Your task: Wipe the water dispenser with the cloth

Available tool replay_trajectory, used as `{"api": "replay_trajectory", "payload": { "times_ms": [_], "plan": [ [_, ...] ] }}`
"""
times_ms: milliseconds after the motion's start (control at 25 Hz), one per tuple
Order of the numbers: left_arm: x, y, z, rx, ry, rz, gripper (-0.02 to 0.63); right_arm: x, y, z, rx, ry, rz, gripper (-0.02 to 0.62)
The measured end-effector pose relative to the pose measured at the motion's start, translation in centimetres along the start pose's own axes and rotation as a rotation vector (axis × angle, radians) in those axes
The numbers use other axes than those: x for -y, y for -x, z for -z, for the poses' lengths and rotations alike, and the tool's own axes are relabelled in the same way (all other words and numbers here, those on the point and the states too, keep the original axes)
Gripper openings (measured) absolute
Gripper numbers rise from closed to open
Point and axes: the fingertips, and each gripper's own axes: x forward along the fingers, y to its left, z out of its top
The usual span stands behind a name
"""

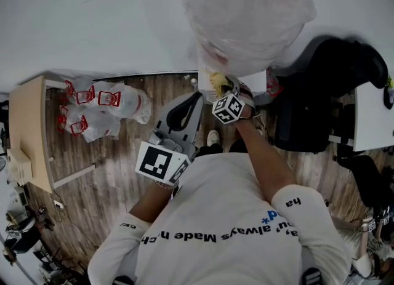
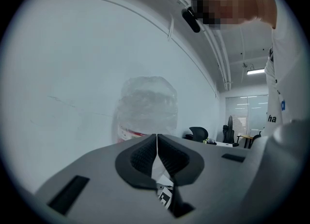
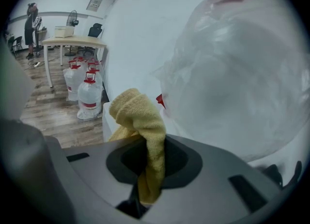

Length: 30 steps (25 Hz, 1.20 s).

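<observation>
The water dispenser [image 1: 206, 80] stands against the white wall with a large clear bottle [image 1: 246, 13] wrapped in plastic on top. My right gripper [image 3: 154, 153] is shut on a yellow cloth [image 3: 138, 114], which sticks up beside the bottle [image 3: 242, 78] and over the dispenser's white top [image 3: 107, 119]. In the head view the cloth [image 1: 219, 81] rests at the bottle's base, just ahead of the right gripper [image 1: 233, 90]. My left gripper [image 2: 157, 156] is shut with nothing in it and points up toward the bottle [image 2: 147, 109]; in the head view it [image 1: 184, 112] hangs lower left of the dispenser.
Several spare water bottles [image 1: 98, 108] with red caps stand on the wood floor at left, next to a wooden table [image 1: 28, 130]. Black office chairs [image 1: 332, 87] and a white desk [image 1: 372, 114] are at right. A person [image 3: 32, 22] stands far off in the room.
</observation>
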Motion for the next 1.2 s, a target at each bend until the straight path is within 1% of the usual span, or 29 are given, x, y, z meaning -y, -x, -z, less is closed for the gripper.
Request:
{"api": "replay_trajectory", "payload": {
  "times_ms": [1200],
  "plan": [
    [0.2,0.0,-0.1,0.003,0.0,0.003,0.026,-1.7,2.4,1.5,-0.002,0.028,-0.03,0.054]
  ]
}}
